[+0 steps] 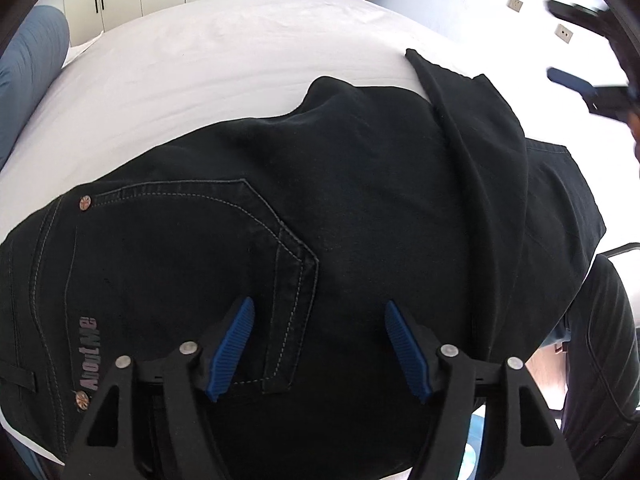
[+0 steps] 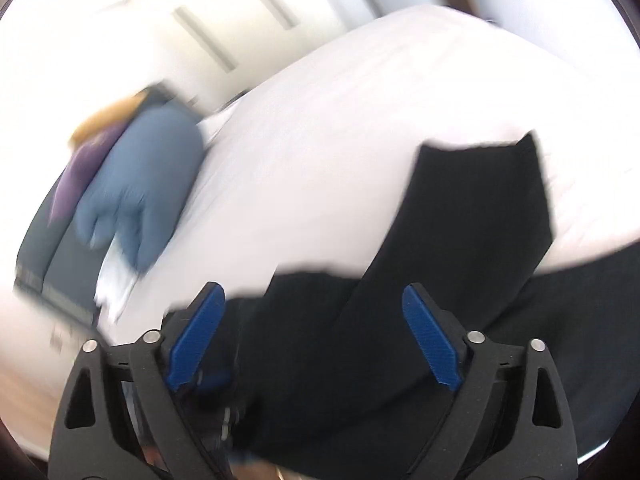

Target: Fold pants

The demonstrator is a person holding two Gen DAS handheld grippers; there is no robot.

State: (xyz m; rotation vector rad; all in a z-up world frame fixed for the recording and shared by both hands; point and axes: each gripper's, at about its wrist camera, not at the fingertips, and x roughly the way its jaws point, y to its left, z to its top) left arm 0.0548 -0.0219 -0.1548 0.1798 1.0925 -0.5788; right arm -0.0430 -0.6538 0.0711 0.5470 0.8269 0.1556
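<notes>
From the left wrist, one pair of black pants (image 1: pixel 320 208) lies spread on the white bed (image 1: pixel 200 64), a leg doubled back over the seat as a first fold, while the left tool (image 1: pixel 318 344) hovers open just above the back pocket (image 1: pixel 256 240), holding nothing. From the right wrist, blurred, the right tool (image 2: pixel 312 332) stands wide open and empty above that folded leg, probably freed for the next fold; one blue garment (image 2: pixel 140 184) lies at the far left.

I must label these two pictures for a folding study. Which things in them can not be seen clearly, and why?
- Pants, left wrist view: the lower part is cut off by the picture's bottom edge and hidden behind the left tongs.
- Right tongs, left wrist view: blurred and cut off at the right edge.
- Blue cloth and the things beside it, right wrist view: motion blur, so no detail.
- Bed: its edges run out of both views.
</notes>
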